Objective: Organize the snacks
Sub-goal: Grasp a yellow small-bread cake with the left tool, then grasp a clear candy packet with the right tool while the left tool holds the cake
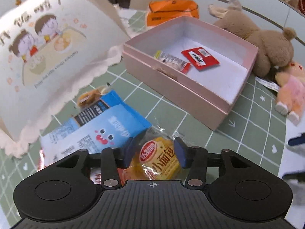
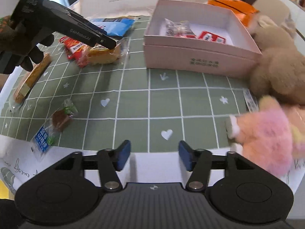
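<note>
Lying between the blue pads of the left gripper (image 1: pixel 154 153), the yellow clear-wrapped small bread packet (image 1: pixel 160 160) fills the gap from pad to pad; the left wrist view does not settle whether the pads press on the wrapper or merely flank it, and the right wrist view shows only the black gripper body over the same packet, so the grip cannot be told. The packet rests at the edge of a loose pile that includes a blue plastic snack pouch with a cartoon face (image 1: pixel 99 131) and a red-wrapped snack (image 2: pixel 73 47). The right gripper (image 2: pixel 154 157) has its fingers spread with nothing between them, positioned above the near edge of the green grid-patterned table mat (image 2: pixel 152 103). A gloved hand (image 2: pixel 17 38) carries the left gripper at the upper left of the right wrist view. The open pink cardboard box (image 1: pixel 190 93) sits on the mat beyond the pile and already contains a red flat sachet (image 1: pixel 200 58) and a clear-wrapped stick snack with a red end (image 1: pixel 172 61). Also on the mat, apart from the pile, are a long biscuit bar in clear wrap (image 2: pixel 30 80) and a brown sweet in a clear and blue wrapper (image 2: pixel 57 122). A brown plush bear (image 1: pixel 266 43) and a pink plush doll (image 2: pixel 266 133) lie beside the box, an orange packet (image 1: pixel 171 11) lies behind it, and a cream cushion printed with two cartoon children (image 1: pixel 43 57) stands behind the pile.
</note>
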`<state>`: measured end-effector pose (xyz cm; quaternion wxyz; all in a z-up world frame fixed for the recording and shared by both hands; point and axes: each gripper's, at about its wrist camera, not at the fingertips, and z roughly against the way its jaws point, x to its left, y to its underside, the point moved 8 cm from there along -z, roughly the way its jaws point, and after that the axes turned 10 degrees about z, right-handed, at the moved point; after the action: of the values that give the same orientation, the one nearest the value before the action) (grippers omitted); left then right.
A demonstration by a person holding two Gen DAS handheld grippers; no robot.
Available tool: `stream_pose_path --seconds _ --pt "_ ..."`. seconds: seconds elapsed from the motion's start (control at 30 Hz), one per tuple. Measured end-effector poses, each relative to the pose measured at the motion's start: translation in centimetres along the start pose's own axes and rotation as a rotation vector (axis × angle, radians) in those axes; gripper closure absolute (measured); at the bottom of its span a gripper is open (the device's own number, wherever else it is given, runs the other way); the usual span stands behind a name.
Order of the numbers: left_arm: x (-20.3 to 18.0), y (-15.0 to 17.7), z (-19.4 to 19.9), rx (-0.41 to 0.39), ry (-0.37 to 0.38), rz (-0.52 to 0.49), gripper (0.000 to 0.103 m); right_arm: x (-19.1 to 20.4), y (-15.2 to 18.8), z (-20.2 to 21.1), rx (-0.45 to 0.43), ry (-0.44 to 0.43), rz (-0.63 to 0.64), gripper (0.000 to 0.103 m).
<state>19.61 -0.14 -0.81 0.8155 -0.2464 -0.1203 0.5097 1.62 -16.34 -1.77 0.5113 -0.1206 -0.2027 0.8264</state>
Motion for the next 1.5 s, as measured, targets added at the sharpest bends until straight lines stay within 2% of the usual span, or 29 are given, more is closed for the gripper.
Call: stream_pose_path --seconds 0.1,0.2,0.27,0.33,0.43,0.53,0.7,0.77,0.8,0.87,1.0,1.1,1.13,1.17,1.23,1.3,1.33,1.4,1.5 --pt "0.6 -0.2 -0.4 0.052 0.05 0.107 0.051 0.7 0.3 -0.1 0.015 -0.011 0.006 0.039" --pt "0.4 1.2 0.4 0.094 0.118 0.119 0.051 1.0 0.2 0.3 0.004 -0.016 0.027 0.036" --pt "0.3 2.8 1.3 0.096 0.117 0.113 0.049 1.3 -0.2 0.8 -0.01 -0.022 0.041 0.034" --pt "0.7 4.3 2.4 0.076 0.078 0.141 0.049 2.0 -0.6 1.3 -0.023 -0.044 0.06 0.033" --pt "2.0 7.0 4.3 0.036 -0.015 0.248 0.049 4.0 -1.9 1.2 -0.037 -0.095 0.09 0.032" --pt "3.4 10.2 6.2 0.006 -0.084 0.41 0.049 7.4 -3.4 0.4 -0.04 -0.16 0.118 0.032" --pt "4.9 14.9 9.3 -0.047 -0.037 0.697 0.054 12.5 -5.7 -2.6 -0.032 -0.174 0.147 0.031" --pt "5.3 15.7 10.7 -0.092 -0.02 0.757 0.054 13.8 -5.7 -3.7 -0.023 -0.163 0.189 0.031" --pt "5.3 15.7 11.4 -0.112 -0.02 0.735 0.054 14.1 -5.4 -4.0 -0.018 -0.14 0.218 0.031" --pt "4.3 15.5 12.2 -0.127 -0.028 0.605 0.054 14.1 -5.0 -3.6 -0.04 -0.118 0.254 0.03" --pt "1.4 15.5 11.2 -0.048 -0.07 0.338 0.054 10.6 -3.2 -3.3 -0.019 -0.054 0.247 0.027" --pt "-0.3 15.7 9.7 -0.005 -0.116 0.232 0.045 6.8 -2.1 -2.9 -0.02 0.01 0.182 0.021" --pt "-0.7 15.6 9.3 0.0 -0.125 0.213 0.037 5.7 -1.8 -2.8 -0.013 0.016 0.15 0.021" --pt "-1.2 15.6 8.9 0.006 -0.116 0.209 0.024 4.5 -1.5 -2.7 -0.006 0.02 0.114 0.02" --pt "-2.1 15.5 8.5 0.012 -0.061 0.211 0.015 2.8 -0.9 -2.4 -0.006 0.033 0.053 0.02" --pt "-2.1 15.3 8.5 0.005 -0.062 0.222 0.018 2.0 -0.5 -2.3 -0.003 0.044 0.024 0.02" --pt "-1.5 15.2 8.4 0.003 -0.087 0.24 0.024 1.9 -0.5 -2.1 -0.005 0.048 0.019 0.02" --pt "0.2 15.3 8.3 -0.007 -0.134 0.303 0.025 2.2 -0.4 -1.8 -0.01 0.045 0.019 0.02" --pt "1.9 15.7 7.5 0.017 -0.104 0.406 0.028 3.7 -0.8 -1.8 -0.009 0.014 0.049 0.02"
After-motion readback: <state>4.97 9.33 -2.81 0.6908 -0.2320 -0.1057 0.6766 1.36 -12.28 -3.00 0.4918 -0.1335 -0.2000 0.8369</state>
